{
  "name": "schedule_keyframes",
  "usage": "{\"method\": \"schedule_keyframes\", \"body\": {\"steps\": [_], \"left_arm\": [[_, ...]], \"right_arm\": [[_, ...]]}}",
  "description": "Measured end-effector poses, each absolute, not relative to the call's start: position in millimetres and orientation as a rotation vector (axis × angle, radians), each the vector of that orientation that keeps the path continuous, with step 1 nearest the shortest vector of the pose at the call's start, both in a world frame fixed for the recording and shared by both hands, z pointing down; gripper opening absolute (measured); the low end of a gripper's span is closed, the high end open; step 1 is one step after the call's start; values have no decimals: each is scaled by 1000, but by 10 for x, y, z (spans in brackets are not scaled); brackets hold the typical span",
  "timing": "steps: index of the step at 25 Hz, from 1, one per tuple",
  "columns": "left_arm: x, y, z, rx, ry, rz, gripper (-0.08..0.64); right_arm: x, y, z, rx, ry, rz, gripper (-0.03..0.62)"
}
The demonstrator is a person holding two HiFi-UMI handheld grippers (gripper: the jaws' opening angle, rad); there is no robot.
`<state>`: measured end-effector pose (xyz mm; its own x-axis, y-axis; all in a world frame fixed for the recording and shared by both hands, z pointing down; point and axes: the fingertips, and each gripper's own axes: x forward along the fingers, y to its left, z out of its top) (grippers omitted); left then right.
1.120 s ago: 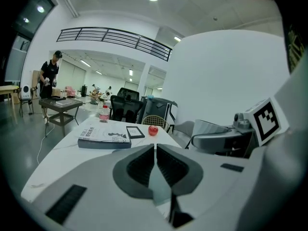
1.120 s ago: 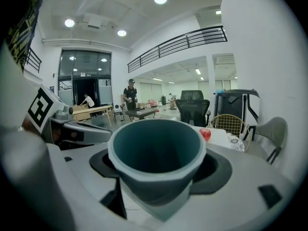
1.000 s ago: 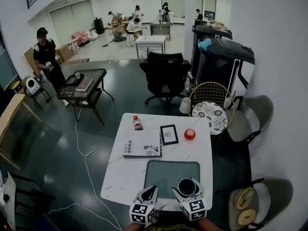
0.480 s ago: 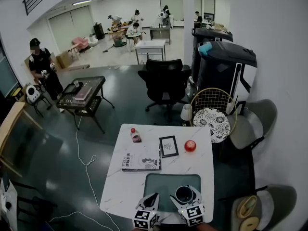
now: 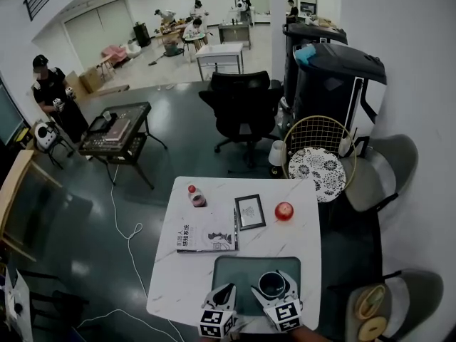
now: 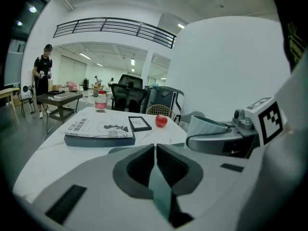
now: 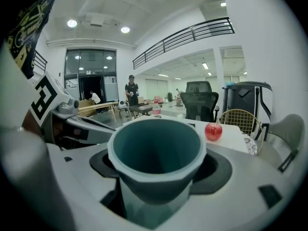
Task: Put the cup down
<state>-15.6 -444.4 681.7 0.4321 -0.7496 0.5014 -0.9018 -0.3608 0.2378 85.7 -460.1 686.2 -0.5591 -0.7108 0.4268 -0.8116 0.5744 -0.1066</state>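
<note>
While the right hand-held gripper (image 7: 154, 189) has its jaws set wide and pressed against both sides of it, the cup (image 5: 272, 284) stands upright with its mouth facing up, over the right part of a dark green mat (image 5: 239, 266) at the near edge of the desk (image 5: 178, 269). In the right gripper view the cup is grey-green with nothing inside, and its wall fills the gap between the jaws. No view shows whether its base touches the mat.

Just beside it, on the left, the left hand-held gripper (image 5: 226, 291) points the same way over the mat's near left part. Its jaws are closed together with nothing between them. In the left gripper view the cup shows at the right, gripped by the other tool.

Beyond the mat, on the white marbled desk top, a thick book (image 5: 206, 235) lies flat at the left. A small dark-framed picture (image 5: 249, 211) lies just to its right. A red apple (image 5: 284, 211) sits to the right of the frame, apart from it. A small bottle with a red cap (image 5: 195, 197) stands near the far left corner, behind the book.

Past the desk's far right corner stands a wire-backed chair with a patterned cushion (image 5: 317, 166), and a black office chair (image 5: 242, 105) stands farther off. A white cable (image 5: 125, 237) trails over the dark floor to the left. A person in black (image 5: 48, 91) stands at the far left beside a low black table (image 5: 117, 134).
</note>
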Motion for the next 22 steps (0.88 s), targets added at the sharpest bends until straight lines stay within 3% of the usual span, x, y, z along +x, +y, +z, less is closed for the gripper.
{"method": "schedule_keyframes", "body": {"steps": [22], "left_arm": [[67,-4578,7123,2183,-1358,490,23]], "right_arm": [[905,-4665,7235,1216,-2471,381,370]]}}
